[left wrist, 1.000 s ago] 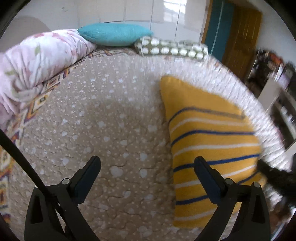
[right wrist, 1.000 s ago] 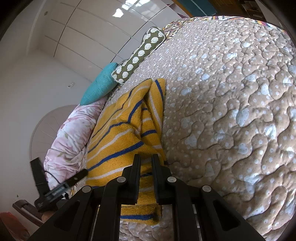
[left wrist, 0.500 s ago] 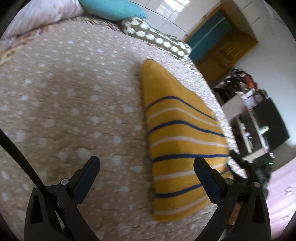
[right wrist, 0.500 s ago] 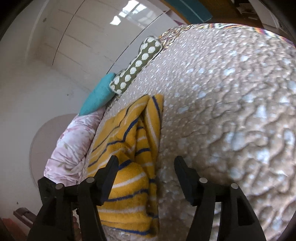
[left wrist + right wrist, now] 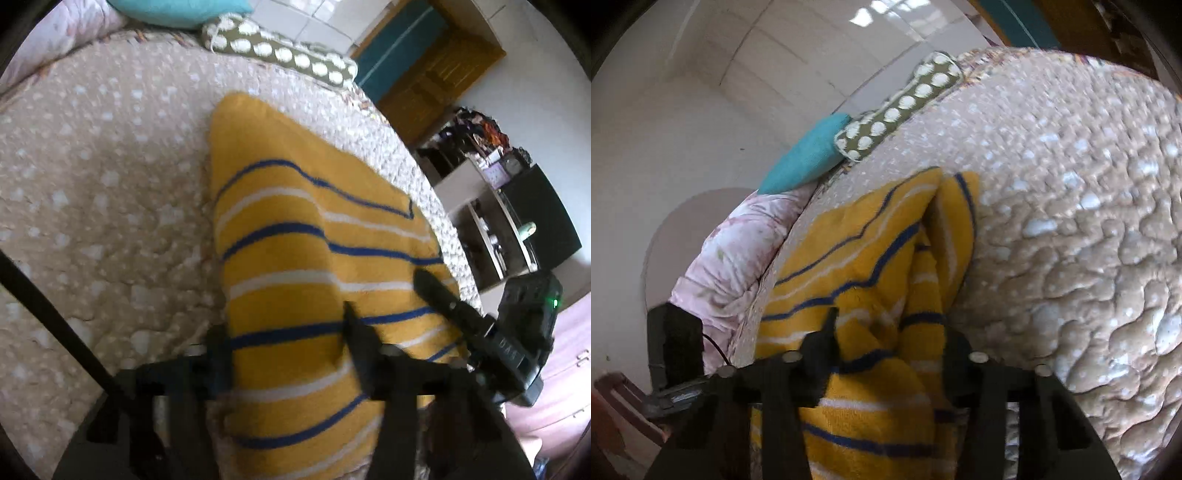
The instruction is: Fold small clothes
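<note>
Both tools have come in over the cloth since a second ago. The left tool [image 5: 286, 332], which then hung wide apart above the bare quilt with the yellow striped garment [image 5: 314, 240] off to one side, has been closing its jaws and now straddles the garment's near end, one jaw at its left edge and the other on the striped top. The right tool [image 5: 886, 343], then clenched on a fold, let go, spread wide, and has been closing again; its jaws now flank a rumpled ridge of the same garment. Motion blur hides the contact in both views, so I cannot tell whether either tool has bitten down or merely brackets the fabric.

The risks, as I judge them: the knit is thick and lies doubled, so a jaw could catch only the top layer and peel it away when lifted, undoing the fold. A jaw could also snag the puffy quilted bedspread [image 5: 110, 206] underneath and drag it up with the cloth. The two tools are close together, as the left view shows the right one just beside it, so they could knock.

The garment lies on the bed near its right edge, stretching away from both tools toward the spotted bolster [image 5: 280, 55] and the teal cushion [image 5: 809, 155].
</note>
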Available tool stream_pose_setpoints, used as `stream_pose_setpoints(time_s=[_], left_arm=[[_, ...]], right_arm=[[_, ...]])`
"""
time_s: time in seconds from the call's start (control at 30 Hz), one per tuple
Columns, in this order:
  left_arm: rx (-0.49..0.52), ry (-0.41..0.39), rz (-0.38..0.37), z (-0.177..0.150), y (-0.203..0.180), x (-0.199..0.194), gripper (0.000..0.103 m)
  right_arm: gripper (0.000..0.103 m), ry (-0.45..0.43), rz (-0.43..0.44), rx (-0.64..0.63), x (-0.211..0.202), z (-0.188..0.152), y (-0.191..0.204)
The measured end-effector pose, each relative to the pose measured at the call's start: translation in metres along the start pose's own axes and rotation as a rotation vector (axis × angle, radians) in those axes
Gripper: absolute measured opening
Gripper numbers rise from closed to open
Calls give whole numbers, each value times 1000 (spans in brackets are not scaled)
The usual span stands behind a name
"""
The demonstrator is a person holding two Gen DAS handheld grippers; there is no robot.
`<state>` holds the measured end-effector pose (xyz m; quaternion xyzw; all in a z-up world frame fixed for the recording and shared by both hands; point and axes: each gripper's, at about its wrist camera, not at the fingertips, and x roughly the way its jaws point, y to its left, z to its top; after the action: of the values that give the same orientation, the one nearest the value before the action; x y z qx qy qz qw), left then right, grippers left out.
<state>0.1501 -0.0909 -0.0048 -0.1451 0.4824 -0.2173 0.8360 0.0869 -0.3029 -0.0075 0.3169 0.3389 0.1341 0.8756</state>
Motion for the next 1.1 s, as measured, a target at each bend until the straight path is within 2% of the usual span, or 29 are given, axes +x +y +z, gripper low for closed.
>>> stream_pose_setpoints(time_s=[0.1,0.2,0.3,0.43,0.63,0.77,0.83,0.87,0.9,1.0,1.1], left_arm=[[17,-21,20,3,-4,-21,37],[32,-40,59,1,-1,-45,37],[18,-43,92,-8,14,-61,38],[-22,-5,124,-23,36,-57,44],[45,-19,177,-46,26,-60,44],[38,-13,168,-57,26,-61,44],[8,-5,144,-60,31,-63,44],[-1,-3,138,-61,33,-65,45],[-14,-3,135,-65,35,-68,46],[-31,-7,163,-77,35,-84,46],[19,-49,218,-91,16,-109,49]], right_arm=[[34,-11,41,-40,-2,-2,16],[32,24,142,-51,2,-8,32],[32,61,183,-81,11,-16,50],[35,112,118,-66,24,-23,42],[37,138,99,-18,22,-24,29],[40,141,98,7,14,-27,19],[46,139,80,16,11,-26,16],[55,137,68,20,8,-26,13],[58,133,59,24,6,-25,12],[59,94,27,13,-8,-23,14],[61,-43,-62,-41,-39,-25,30]])
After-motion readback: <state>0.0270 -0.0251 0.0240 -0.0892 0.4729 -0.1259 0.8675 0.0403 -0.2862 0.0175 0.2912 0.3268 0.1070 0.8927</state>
